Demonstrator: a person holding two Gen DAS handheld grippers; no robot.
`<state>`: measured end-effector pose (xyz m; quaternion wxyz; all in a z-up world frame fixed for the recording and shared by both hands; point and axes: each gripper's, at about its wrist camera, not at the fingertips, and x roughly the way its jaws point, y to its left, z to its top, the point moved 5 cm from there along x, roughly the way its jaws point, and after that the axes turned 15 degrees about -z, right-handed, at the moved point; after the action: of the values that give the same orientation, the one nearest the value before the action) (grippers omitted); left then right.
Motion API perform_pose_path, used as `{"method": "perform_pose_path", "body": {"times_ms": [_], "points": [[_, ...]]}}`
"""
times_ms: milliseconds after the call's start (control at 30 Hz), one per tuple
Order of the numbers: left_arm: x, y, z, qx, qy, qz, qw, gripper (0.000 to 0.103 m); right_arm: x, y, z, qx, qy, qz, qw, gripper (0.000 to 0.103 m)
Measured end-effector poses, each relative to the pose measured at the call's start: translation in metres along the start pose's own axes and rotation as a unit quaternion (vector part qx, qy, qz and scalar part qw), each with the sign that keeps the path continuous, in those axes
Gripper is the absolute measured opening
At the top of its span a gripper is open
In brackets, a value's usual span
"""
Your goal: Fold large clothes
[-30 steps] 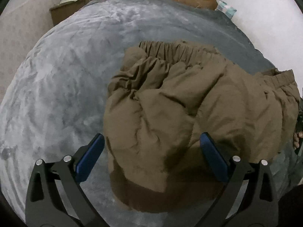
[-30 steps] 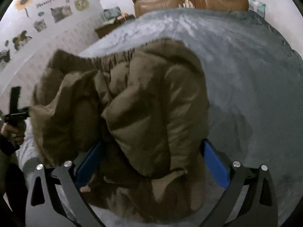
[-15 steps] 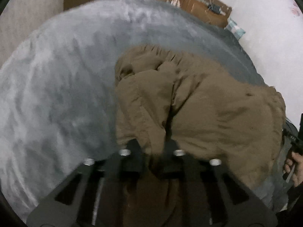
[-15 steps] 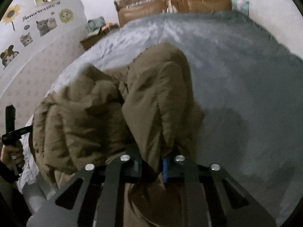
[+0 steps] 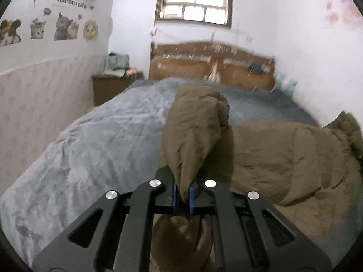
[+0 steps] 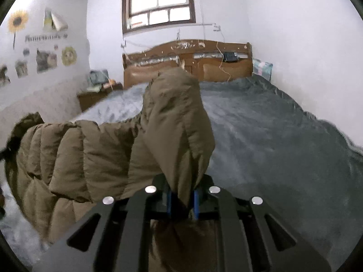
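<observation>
Both grippers are clamped on the brown padded jacket (image 5: 267, 158): my left gripper (image 5: 181, 196) pinches a bunch at lower centre of its frame, my right gripper (image 6: 182, 201) likewise. Between them the jacket hangs raised over the grey blanket (image 5: 95, 145), filling the frame's right half in the left view and its left half in the right. Slick, bulky padding could creep out of either pinch; if one side slips, I judge the fold would land crooked.

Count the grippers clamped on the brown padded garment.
2. The left gripper pinches one bunched end of the garment; the right gripper pinches the other end, with the bed below.
</observation>
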<state>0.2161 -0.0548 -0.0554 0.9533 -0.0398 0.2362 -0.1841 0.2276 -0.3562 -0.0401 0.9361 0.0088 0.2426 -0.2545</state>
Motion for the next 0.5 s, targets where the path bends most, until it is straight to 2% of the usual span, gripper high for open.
{"method": "perform_pose_path", "body": {"times_ms": [67, 100, 133, 167, 200, 233, 267, 300, 367, 400, 433, 500], "points": [[0.029, 0.009, -0.007, 0.014, 0.035, 0.04, 0.9985, 0.017, 0.031, 0.012, -0.002, -0.015, 0.023, -0.022, 0.999, 0.025], [0.048, 0.012, -0.017, 0.04, 0.063, 0.072, 0.9946, 0.027, 0.057, 0.021, -0.01, -0.028, 0.047, -0.043, 0.998, 0.036], [0.072, 0.021, -0.038, 0.071, 0.113, 0.115, 0.9843, 0.039, 0.078, 0.025, -0.024, -0.044, 0.077, -0.063, 0.994, 0.043], [0.087, 0.029, -0.056, 0.085, 0.153, 0.132, 0.9756, 0.042, 0.094, 0.029, -0.038, -0.061, 0.108, -0.074, 0.99, 0.044], [0.099, 0.039, -0.079, 0.083, 0.202, 0.13, 0.9672, 0.043, 0.112, 0.034, -0.061, -0.085, 0.155, -0.078, 0.981, 0.054], [0.101, 0.044, -0.09, 0.056, 0.218, 0.104, 0.9688, 0.044, 0.121, 0.039, -0.079, -0.101, 0.187, -0.069, 0.975, 0.059], [0.092, 0.048, -0.093, 0.023, 0.212, 0.079, 0.9737, 0.044, 0.122, 0.043, -0.093, -0.117, 0.208, -0.057, 0.969, 0.059], [0.078, 0.052, -0.09, -0.007, 0.197, 0.069, 0.978, 0.044, 0.116, 0.04, -0.091, -0.122, 0.198, -0.06, 0.971, 0.061], [0.046, 0.064, -0.084, -0.069, 0.172, 0.043, 0.9817, 0.05, 0.095, 0.028, -0.08, -0.101, 0.176, -0.053, 0.978, 0.072], [0.028, 0.068, -0.079, -0.101, 0.157, 0.031, 0.9821, 0.058, 0.078, 0.013, -0.07, -0.067, 0.162, -0.041, 0.984, 0.081], [0.001, 0.075, -0.074, -0.122, 0.132, 0.024, 0.9833, 0.07, 0.06, -0.003, -0.066, -0.04, 0.147, -0.038, 0.988, 0.089], [-0.037, 0.08, -0.068, -0.122, 0.102, 0.029, 0.9869, 0.085, 0.024, -0.032, -0.056, -0.007, 0.128, -0.04, 0.991, 0.092]]}}
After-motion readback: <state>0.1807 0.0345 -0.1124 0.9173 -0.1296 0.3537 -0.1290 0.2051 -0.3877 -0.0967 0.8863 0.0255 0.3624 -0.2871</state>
